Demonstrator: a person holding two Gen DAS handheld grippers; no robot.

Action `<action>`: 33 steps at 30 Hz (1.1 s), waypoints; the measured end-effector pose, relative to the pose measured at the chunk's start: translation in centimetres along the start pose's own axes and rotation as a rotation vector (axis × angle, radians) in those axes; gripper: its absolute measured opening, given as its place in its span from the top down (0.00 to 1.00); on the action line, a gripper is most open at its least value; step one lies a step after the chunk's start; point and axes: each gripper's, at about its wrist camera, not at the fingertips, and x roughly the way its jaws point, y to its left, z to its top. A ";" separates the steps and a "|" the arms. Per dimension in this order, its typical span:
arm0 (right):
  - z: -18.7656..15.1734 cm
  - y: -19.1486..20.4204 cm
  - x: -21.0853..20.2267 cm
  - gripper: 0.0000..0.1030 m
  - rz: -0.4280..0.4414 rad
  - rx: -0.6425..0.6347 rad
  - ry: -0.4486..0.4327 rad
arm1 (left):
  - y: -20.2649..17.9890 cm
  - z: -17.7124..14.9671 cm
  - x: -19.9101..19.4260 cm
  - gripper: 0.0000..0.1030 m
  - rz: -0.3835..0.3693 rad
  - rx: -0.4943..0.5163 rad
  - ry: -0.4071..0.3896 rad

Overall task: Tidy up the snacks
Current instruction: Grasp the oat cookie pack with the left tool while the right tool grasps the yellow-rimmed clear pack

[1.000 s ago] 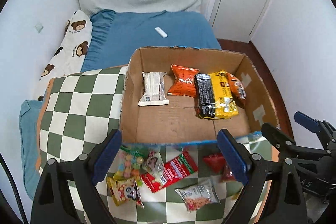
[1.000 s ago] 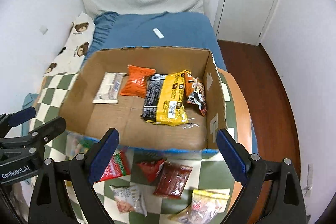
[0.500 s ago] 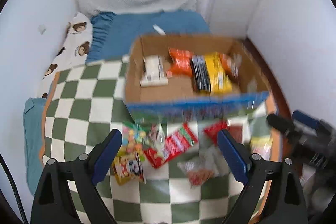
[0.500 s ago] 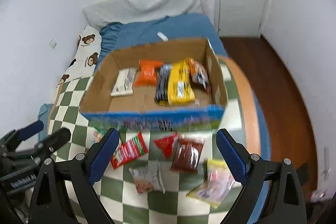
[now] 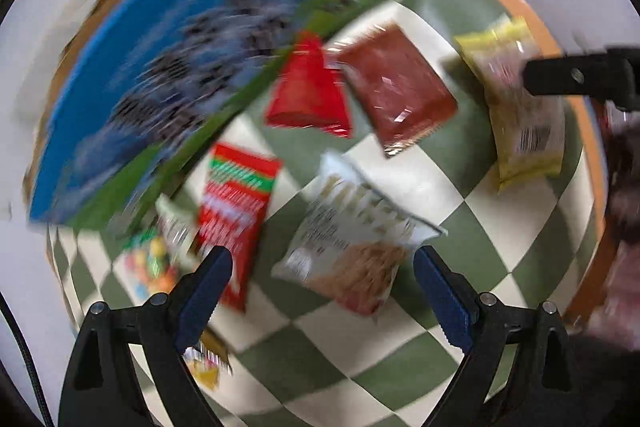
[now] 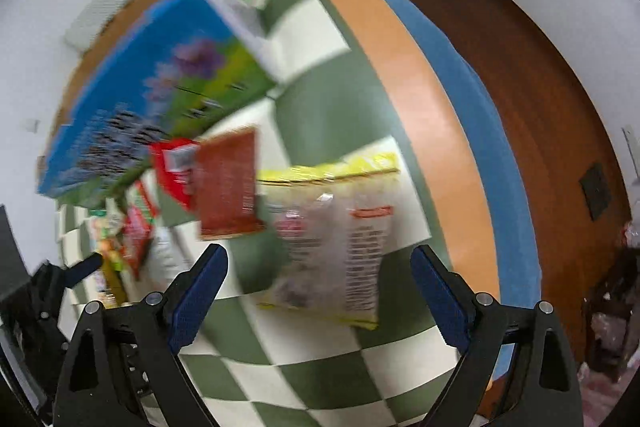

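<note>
The left gripper (image 5: 318,287) is hanging spread wide over a white snack packet (image 5: 352,235). The right gripper (image 6: 318,285), equally spread, is hovering above a yellow-edged packet (image 6: 336,239) lying on the checkered cloth (image 6: 320,75) near the blue-sided cardboard box (image 6: 160,67).

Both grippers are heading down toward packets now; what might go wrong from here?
1. The white snack packet under the open left gripper lies close to the red-green packet; the jaws may catch both.
2. The yellow packet under the right gripper lies near the blanket's orange edge; a nudge might push it off.
3. Both views are motion-blurred, so aim may be off.
</note>
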 end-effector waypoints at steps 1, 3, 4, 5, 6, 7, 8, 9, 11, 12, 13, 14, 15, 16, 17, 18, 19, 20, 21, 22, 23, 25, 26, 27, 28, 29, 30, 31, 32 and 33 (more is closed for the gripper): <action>0.0 -0.2 1.0 0.10 -0.003 -0.002 0.014 | -0.6 0.4 0.6 0.12 -0.004 0.041 0.005; 0.3 -0.3 2.4 0.18 -0.014 -0.006 0.033 | -1.3 0.9 1.8 0.36 -0.006 0.073 0.029; 0.3 -0.2 3.3 0.29 -0.011 -0.020 0.046 | -1.2 1.0 2.3 0.49 -0.019 0.052 0.050; 0.3 -0.2 3.8 0.36 -0.014 -0.026 0.055 | -0.9 1.0 2.5 0.49 -0.033 0.018 0.060; 0.2 0.0 4.4 0.44 -0.013 -0.036 0.070 | -0.4 1.0 2.5 0.49 -0.050 -0.031 0.061; 0.0 0.2 4.8 0.46 -0.017 -0.048 0.076 | 0.2 0.8 2.5 0.50 -0.070 -0.086 0.065; -0.2 0.6 5.0 0.47 -0.028 -0.072 0.070 | 1.2 0.4 2.5 0.50 -0.106 -0.172 0.081; -0.6 1.1 5.0 0.48 -0.035 -0.102 0.066 | 2.3 -0.3 2.8 0.50 -0.150 -0.273 0.107; -1.6 2.0 5.2 0.50 -0.023 -0.143 0.089 | 4.0 -1.8 3.4 0.50 -0.229 -0.442 0.146; -2.1 2.5 5.4 0.50 -0.012 -0.164 0.107 | 4.6 -2.7 3.7 0.50 -0.249 -0.507 0.162; -2.8 3.1 5.7 0.50 -0.004 -0.195 0.131 | 5.1 -3.8 4.2 0.50 -0.278 -0.571 0.172; -3.5 3.6 5.8 0.50 0.000 -0.218 0.145 | 5.3 -4.4 4.5 0.49 -0.298 -0.607 0.178; -4.0 4.1 6.0 0.50 0.001 -0.239 0.153 | 5.5 -5.0 4.9 0.48 -0.316 -0.645 0.183; -4.4 4.5 6.1 0.50 -0.004 -0.260 0.155 | 5.6 -5.4 5.1 0.44 -0.329 -0.667 0.188; -4.8 4.9 6.2 0.50 -0.016 -0.276 0.152 | 5.5 -5.8 5.6 0.42 -0.348 -0.684 0.206; -5.1 5.1 6.3 0.48 -0.026 -0.282 0.148 | 5.4 -6.0 6.1 0.42 -0.367 -0.688 0.219; -5.2 5.2 6.6 0.47 -0.027 -0.276 0.149 | 5.2 -6.1 6.3 0.40 -0.369 -0.688 0.219; -5.2 5.2 6.8 0.46 -0.025 -0.269 0.155 | 5.0 -6.4 6.5 0.40 -0.368 -0.687 0.217; -5.3 5.2 7.1 0.46 -0.022 -0.261 0.159 | 4.9 -6.5 6.5 0.40 -0.365 -0.683 0.216; -5.4 5.3 7.2 0.45 -0.022 -0.259 0.161 | 4.6 -6.5 6.6 0.40 -0.360 -0.679 0.216; -5.3 5.0 7.4 0.45 -0.022 -0.258 0.162 | 4.1 -6.7 6.6 0.40 -0.351 -0.677 0.212; -5.5 5.1 7.6 0.44 -0.027 -0.258 0.160 | 3.0 -6.7 6.3 0.40 -0.334 -0.672 0.195; -5.2 5.2 7.6 0.44 -0.028 -0.257 0.157 | 2.7 -6.8 6.0 0.42 -0.322 -0.674 0.183; -5.3 5.2 7.6 0.45 -0.028 -0.256 0.154 | 2.5 -7.0 5.5 0.45 -0.314 -0.678 0.167; -5.5 5.3 7.5 0.48 -0.031 -0.255 0.147 | 2.2 -7.2 5.0 0.48 -0.304 -0.675 0.154; -5.4 5.4 7.8 0.50 -0.032 -0.253 0.140 | 2.1 -7.2 4.5 0.52 -0.293 -0.673 0.145; -5.5 5.2 7.5 0.52 -0.028 -0.251 0.132 | 2.1 -7.1 3.8 0.53 -0.278 -0.672 0.130; -5.7 5.2 7.3 0.54 -0.024 -0.248 0.124 | 1.9 -7.2 3.0 0.58 -0.268 -0.668 0.108; -5.8 5.2 7.0 0.54 -0.021 -0.245 0.120 | 1.7 -6.6 2.4 0.59 -0.266 -0.666 0.099; -5.9 5.3 6.6 0.55 -0.014 -0.243 0.114 | 1.7 -6.6 1.6 0.59 -0.265 -0.668 0.084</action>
